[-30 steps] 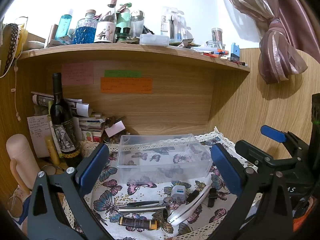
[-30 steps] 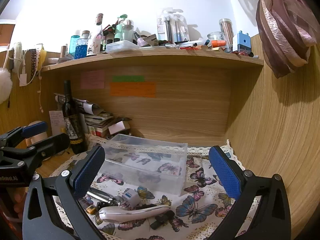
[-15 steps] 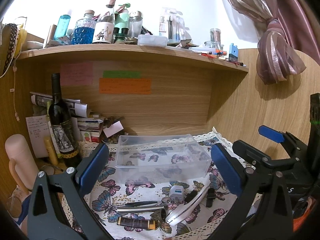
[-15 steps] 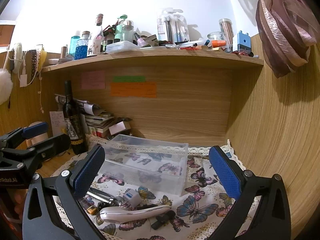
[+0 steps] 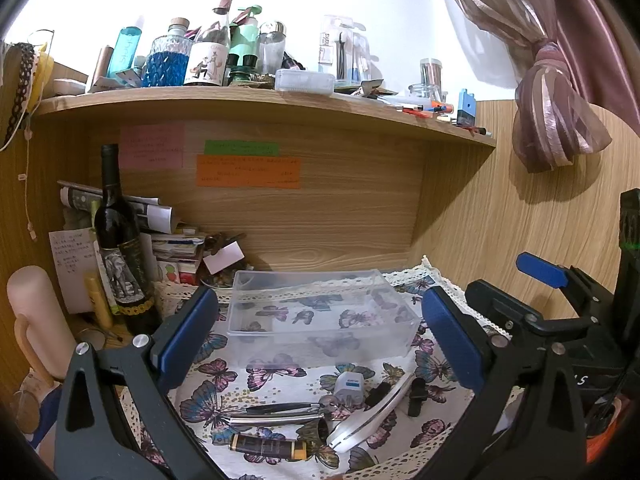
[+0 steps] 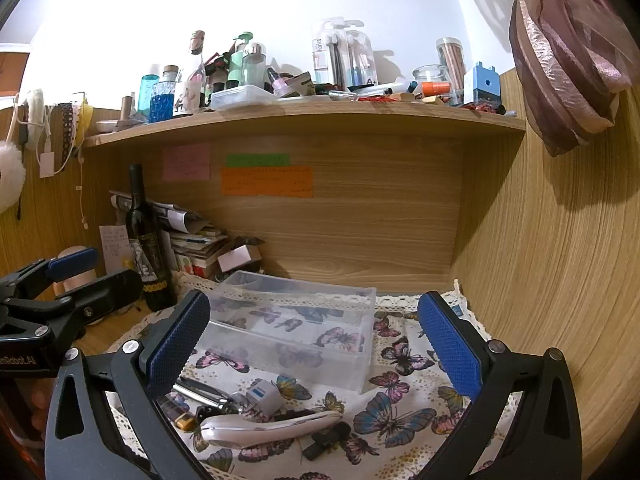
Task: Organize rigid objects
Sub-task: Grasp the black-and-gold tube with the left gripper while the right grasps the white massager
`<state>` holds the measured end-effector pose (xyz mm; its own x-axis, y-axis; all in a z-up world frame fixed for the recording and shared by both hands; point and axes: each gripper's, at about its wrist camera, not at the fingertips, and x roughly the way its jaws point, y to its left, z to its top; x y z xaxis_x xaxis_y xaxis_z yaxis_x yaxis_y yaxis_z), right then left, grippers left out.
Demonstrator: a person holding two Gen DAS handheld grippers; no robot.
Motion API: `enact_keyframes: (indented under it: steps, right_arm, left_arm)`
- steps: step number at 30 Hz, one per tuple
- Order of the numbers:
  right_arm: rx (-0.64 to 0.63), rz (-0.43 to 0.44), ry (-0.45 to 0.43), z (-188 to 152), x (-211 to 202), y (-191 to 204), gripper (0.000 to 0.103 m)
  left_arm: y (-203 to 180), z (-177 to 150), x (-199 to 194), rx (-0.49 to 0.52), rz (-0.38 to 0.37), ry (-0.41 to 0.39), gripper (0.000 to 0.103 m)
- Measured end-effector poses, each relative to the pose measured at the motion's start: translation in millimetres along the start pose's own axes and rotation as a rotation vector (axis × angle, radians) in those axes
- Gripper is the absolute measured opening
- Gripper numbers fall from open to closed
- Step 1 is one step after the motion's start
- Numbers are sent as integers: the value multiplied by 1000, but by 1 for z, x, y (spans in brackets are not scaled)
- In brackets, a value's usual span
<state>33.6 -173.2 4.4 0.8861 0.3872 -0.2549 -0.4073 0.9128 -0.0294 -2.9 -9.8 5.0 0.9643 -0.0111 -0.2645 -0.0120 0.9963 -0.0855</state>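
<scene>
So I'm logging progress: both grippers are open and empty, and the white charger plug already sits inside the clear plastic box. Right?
Not quite. The left gripper and right gripper are open and empty, but the white charger plug lies on the butterfly cloth in front of the clear plastic box, not inside it. Both wrist views show the box holding nothing.

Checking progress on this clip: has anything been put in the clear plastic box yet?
No, the clear plastic box shows only the butterfly cloth through its bottom, and the white charger lies outside it.
</scene>
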Motion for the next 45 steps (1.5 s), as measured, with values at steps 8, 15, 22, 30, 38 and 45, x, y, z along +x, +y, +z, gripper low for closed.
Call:
enact_keyframes:
  steps: [8, 15, 22, 30, 38, 45]
  right_arm:
    - [2, 1, 2, 0, 0, 0, 103]
    - [4, 5, 4, 1, 1, 0, 103]
    - [6, 4, 6, 1, 1, 1, 103]
    - [9, 10, 27, -2, 8, 2, 103]
    - [6, 9, 120, -19, 29, 5, 103]
    - [7, 38, 264, -51, 57, 17, 103]
  left_arm:
    - [-1, 0, 1, 1, -1, 0, 103]
    - [-2, -1, 1, -1, -1, -1, 103]
    - [-2, -1, 1, -1, 0, 0, 103]
    - [-1, -5, 8, -23, 18, 25, 103]
    - [28, -20, 20, -59, 69, 98, 103]
    - [55, -45, 35, -89, 115, 218, 84]
